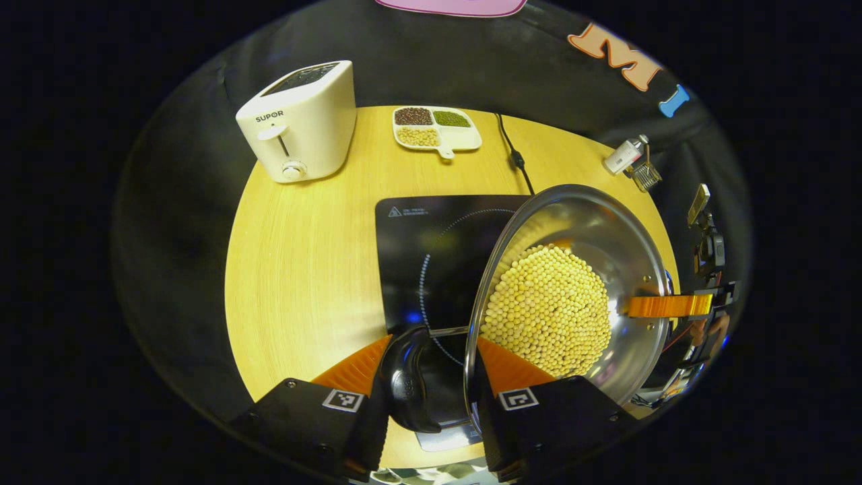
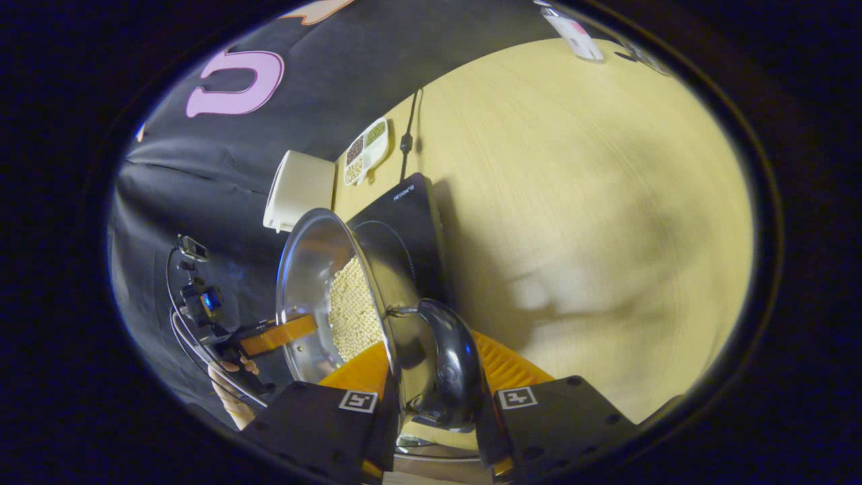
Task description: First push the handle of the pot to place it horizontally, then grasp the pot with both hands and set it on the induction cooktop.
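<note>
Left gripper [image 1: 431, 377]: fingers closed in around pot's black side handle [image 1: 407, 380], one finger on the outer side of the handle, the other inside the pot rim, against the wall. Looks clamped on handle and rim.

Right gripper [image 2: 434, 377]: same grip on the opposite black handle [image 2: 448, 367], one finger inside the steel wall, the other outside by the handle. Narrow gap, both fingers pressing on the handle. Also seen far off in left gripper view [image 1: 670, 306], a finger lying over the pot's far rim.

Left gripper likewise seen far off in right gripper view [image 2: 279, 335], with a person's hand [image 2: 232, 391] below it.

Pot [image 1: 572, 296]: shiny steel, wide, holding a layer of yellow soybeans [image 1: 549, 313], held between both grippers. Hangs over the right part of the black induction cooktop [image 1: 431, 249], part of the ring mark still uncovered to the left. Cannot tell whether the base touches the glass.

On round wooden table [image 1: 303, 269]: white toaster [image 1: 300, 121] far left, divided dish of beans [image 1: 434, 128] behind cooktop, black power cord [image 1: 513, 155] running back from cooktop.
</note>
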The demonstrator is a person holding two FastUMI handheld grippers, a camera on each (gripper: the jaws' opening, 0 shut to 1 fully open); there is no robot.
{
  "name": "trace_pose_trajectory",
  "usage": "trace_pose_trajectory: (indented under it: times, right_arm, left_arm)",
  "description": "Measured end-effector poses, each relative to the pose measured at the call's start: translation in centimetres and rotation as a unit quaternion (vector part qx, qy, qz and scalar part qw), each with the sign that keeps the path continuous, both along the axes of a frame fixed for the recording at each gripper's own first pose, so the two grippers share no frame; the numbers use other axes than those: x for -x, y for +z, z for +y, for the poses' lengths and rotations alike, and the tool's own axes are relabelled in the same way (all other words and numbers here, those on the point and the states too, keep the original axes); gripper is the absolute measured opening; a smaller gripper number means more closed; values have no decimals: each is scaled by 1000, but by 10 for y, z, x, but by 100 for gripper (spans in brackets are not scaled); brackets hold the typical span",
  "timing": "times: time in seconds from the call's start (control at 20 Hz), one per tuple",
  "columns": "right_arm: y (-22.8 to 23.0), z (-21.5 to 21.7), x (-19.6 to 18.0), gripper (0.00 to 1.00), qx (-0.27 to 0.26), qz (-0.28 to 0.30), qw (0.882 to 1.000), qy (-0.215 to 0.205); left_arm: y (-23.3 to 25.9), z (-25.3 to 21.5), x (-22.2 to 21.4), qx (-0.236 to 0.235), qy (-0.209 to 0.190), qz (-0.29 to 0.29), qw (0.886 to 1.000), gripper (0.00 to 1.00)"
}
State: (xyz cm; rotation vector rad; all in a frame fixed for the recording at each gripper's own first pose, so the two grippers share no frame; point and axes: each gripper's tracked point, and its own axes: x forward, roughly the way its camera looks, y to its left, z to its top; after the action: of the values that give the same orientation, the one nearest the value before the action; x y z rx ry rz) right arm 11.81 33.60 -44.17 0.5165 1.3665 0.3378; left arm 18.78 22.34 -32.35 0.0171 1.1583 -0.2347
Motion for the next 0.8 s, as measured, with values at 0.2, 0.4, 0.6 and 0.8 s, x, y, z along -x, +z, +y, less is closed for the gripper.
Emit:
trace_pose_trajectory:
  times: [0.2, 0.4, 0.6, 0.8]
  right_arm:
    - [-5, 9, -14, 50, 3, -10, 1000, -2]
    - [-16, 13, -17, 50, 7, -9, 1000, -2]
    - [-15, 20, -27, 50, -5, -23, 1000, -12]
    - [-15, 22, -30, 50, -8, -25, 1000, -11]
  left_arm:
    - [-5, 7, -11, -1, 2, -11, 1000, 59]
    - [-14, 12, -15, -1, 4, -8, 1000, 59]
    - [-11, 16, -21, -13, -6, -24, 1000, 61]
    - [-12, 19, -24, -16, -5, -27, 999, 64]
